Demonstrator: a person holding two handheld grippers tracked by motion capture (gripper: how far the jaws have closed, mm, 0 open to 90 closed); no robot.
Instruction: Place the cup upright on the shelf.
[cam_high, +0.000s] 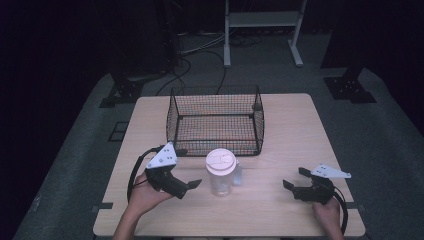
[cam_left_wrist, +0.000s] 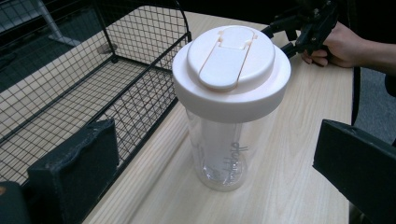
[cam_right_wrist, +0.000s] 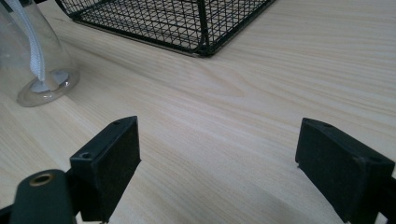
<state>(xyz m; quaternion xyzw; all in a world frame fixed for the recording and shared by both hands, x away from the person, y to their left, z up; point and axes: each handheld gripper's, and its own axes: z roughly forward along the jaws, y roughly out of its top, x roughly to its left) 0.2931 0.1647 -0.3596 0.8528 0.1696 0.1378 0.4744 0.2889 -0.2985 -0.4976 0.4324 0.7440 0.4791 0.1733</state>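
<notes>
A clear plastic bottle (cam_high: 220, 174) with a pale flip-top lid stands upright on the wooden table (cam_high: 280, 210), just in front of a black wire basket (cam_high: 215, 120). My left gripper (cam_high: 189, 188) is open just left of the bottle and points at it without touching. In the left gripper view the bottle (cam_left_wrist: 231, 107) stands ahead between the two spread jaws of my left gripper (cam_left_wrist: 212, 158). My right gripper (cam_high: 295, 178) rests open at the table's right, apart from the bottle. Nothing lies between the jaws of my right gripper (cam_right_wrist: 219, 154), and the bottle base (cam_right_wrist: 39, 70) shows far left.
The basket (cam_left_wrist: 93, 84) holds nothing and sits at the table's middle; its near corner (cam_right_wrist: 201, 28) is ahead of the right gripper. The other hand and its gripper (cam_left_wrist: 308, 25) appear beyond the bottle. Dark floor, cables and stand legs (cam_high: 227, 45) surround the table.
</notes>
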